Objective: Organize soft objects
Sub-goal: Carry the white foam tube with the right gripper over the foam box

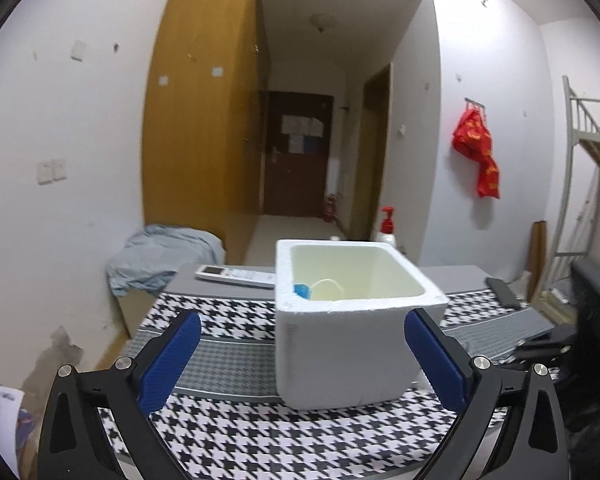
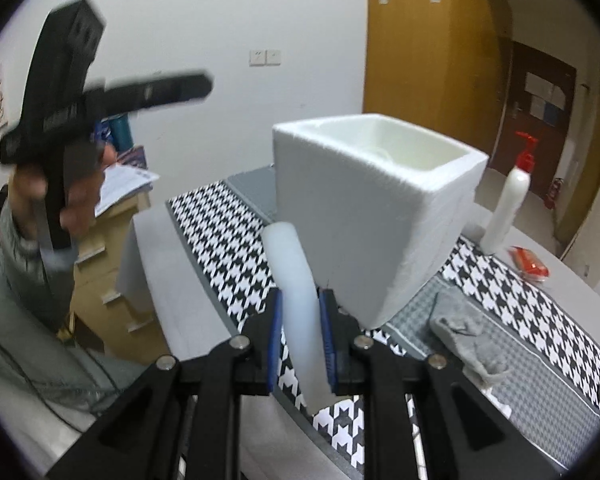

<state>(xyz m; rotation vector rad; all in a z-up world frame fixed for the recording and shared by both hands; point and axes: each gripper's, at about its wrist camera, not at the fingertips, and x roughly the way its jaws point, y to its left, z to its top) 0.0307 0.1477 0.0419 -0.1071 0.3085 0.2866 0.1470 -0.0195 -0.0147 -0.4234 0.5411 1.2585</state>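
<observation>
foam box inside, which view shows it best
The left wrist view: it looks down over the rim of the foam box, showing the floor with a blue item and a pale loop. The right wrist view shows mostly the outer walls, only the upper inner wall.

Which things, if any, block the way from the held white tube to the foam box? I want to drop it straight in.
Nothing visible does. The right gripper is shut on the white tube just in front of the foam box, whose top is open. The near wall stands higher than the tube's tip.
</observation>
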